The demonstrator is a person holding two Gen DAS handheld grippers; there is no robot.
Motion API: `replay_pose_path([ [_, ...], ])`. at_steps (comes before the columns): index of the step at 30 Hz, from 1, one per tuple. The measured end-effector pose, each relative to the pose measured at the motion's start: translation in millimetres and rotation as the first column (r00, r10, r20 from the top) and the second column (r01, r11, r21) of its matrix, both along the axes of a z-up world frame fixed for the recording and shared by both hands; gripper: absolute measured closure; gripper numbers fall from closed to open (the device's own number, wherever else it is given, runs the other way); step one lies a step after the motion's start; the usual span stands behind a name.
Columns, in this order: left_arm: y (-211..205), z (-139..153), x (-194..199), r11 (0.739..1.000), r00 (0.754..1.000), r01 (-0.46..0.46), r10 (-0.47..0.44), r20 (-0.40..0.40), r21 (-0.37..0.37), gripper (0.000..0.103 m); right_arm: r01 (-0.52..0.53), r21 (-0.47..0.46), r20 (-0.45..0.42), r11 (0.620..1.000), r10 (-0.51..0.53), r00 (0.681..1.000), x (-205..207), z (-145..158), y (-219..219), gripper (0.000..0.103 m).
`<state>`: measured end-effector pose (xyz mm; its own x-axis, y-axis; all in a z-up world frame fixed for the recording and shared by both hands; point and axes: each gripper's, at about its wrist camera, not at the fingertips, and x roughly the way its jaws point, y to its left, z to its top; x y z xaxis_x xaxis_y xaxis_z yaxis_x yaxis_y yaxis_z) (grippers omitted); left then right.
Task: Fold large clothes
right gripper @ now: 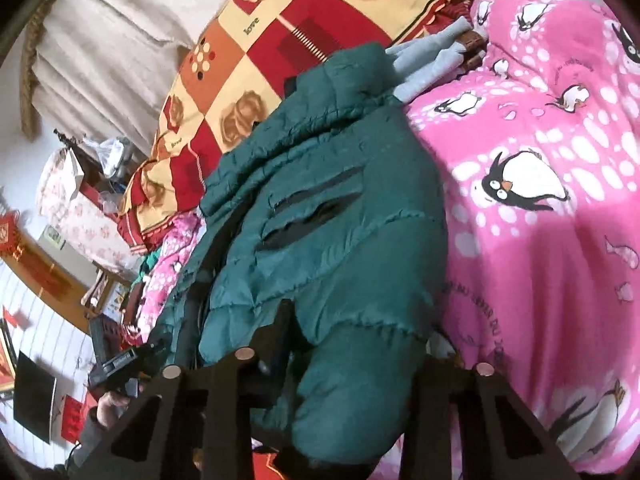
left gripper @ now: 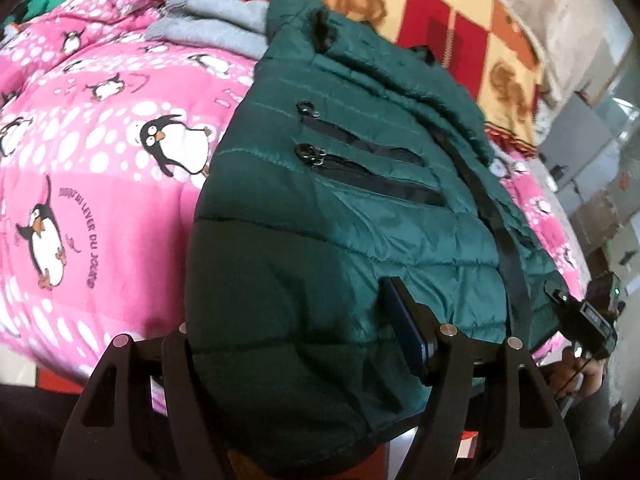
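A dark green quilted puffer jacket (left gripper: 320, 200) with two black pocket zips lies on a pink penguin blanket (left gripper: 80, 160). My left gripper (left gripper: 288, 340) is shut on the jacket's near hem, which bulges between its fingers; the left finger is hidden under the fabric. My right gripper shows at the right edge of the left wrist view (left gripper: 588, 320), at the jacket's far corner. In the right wrist view the jacket (right gripper: 320, 220) fills the middle, and my right gripper (right gripper: 352, 340) is shut on a thick fold of its hem. The left gripper shows there at lower left (right gripper: 120, 364).
A folded grey garment (left gripper: 216, 28) lies behind the jacket's collar end, also visible in the right wrist view (right gripper: 432, 60). A red, orange and cream patterned blanket (right gripper: 280, 40) lies at the back. The pink blanket (right gripper: 540, 200) spreads beside the jacket. Room clutter and a wall lie beyond the bed.
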<state>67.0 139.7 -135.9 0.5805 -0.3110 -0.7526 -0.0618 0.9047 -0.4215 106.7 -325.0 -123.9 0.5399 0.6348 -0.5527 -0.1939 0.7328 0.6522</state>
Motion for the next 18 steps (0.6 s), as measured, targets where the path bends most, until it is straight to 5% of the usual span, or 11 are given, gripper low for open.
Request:
replay_pose_path([
  [8, -11.9, -1.6, -1.7, 0.995, 0.997, -0.040, 0.034, 0.062, 0.087, 0.032, 0.041, 0.045, -0.047, 0.998, -0.038, 0.998, 3.7, -14.7, -5.1, 0.071],
  [18, -14.9, -3.1, -2.4, 0.987, 0.991, -0.099, 0.087, 0.101, 0.126, 0.030, 0.025, -0.068, 0.011, 0.997, -0.025, 1.000, 1.4, -5.0, 7.5, 0.075],
])
